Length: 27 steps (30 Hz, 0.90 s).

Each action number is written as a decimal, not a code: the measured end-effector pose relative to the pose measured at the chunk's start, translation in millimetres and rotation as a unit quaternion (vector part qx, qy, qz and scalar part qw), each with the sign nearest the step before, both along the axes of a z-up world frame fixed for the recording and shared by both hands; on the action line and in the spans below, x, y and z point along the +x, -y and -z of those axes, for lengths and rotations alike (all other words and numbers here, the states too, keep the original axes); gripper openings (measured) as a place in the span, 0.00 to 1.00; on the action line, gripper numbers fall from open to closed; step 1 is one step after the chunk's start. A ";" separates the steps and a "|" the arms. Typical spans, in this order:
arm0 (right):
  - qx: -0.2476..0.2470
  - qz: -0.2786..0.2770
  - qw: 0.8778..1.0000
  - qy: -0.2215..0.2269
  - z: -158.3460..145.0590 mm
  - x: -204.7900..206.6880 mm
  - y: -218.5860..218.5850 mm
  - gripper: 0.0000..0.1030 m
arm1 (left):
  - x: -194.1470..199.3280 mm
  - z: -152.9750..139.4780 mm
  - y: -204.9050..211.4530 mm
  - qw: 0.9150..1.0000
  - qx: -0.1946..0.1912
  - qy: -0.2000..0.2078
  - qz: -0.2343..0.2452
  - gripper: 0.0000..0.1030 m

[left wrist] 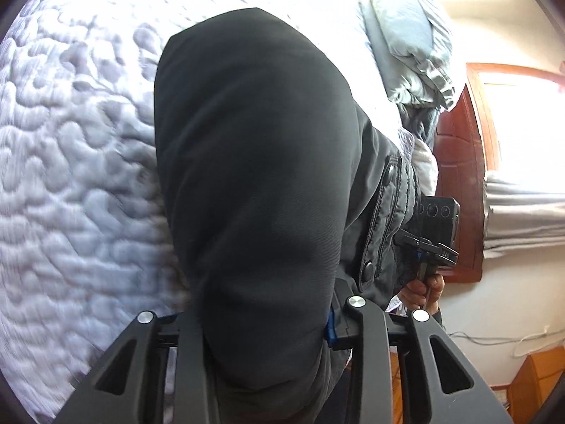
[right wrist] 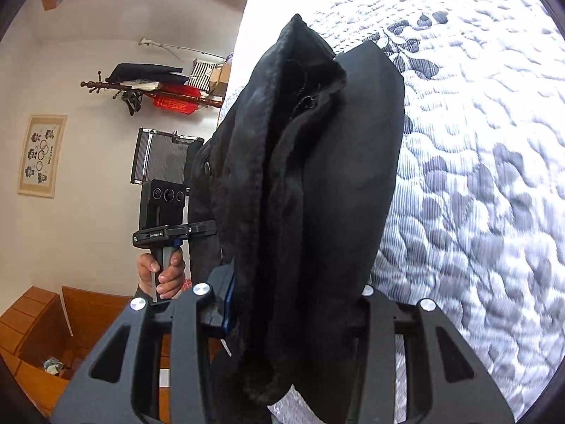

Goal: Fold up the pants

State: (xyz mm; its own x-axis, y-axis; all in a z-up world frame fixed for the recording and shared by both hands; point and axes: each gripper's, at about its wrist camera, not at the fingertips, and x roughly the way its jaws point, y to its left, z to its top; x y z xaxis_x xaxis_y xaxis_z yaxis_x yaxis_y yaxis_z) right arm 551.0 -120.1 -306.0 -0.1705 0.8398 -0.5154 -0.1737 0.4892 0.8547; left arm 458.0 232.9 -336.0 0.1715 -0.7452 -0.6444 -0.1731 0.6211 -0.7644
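The black pants [left wrist: 254,162] hang folded over in front of my left gripper [left wrist: 268,332], which is shut on the fabric; the cloth hides the fingertips. In the right wrist view the pants [right wrist: 317,194] show a fuzzy lining and a zipper, and my right gripper [right wrist: 289,318] is shut on them. Both grippers hold the pants lifted above the quilted bedspread [left wrist: 70,176]. The right gripper's handle and the hand on it show in the left wrist view [left wrist: 430,247]; the left gripper's handle shows in the right wrist view [right wrist: 166,236].
The white-grey quilted bedspread [right wrist: 476,176] lies under the pants. Pillows [left wrist: 406,46] lie at the bed's far end. A person in a dark jacket [left wrist: 385,219] stands by the bed. A wooden door [left wrist: 459,183], a coat rack [right wrist: 152,88] and wooden drawers [right wrist: 39,325] stand around the room.
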 end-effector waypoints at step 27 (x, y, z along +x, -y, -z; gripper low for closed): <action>-0.109 0.031 0.992 0.047 21.8 -1.5 48.4 0.70 | -34.4 20.1 -41.4 0.996 0.037 0.022 -0.080 0.78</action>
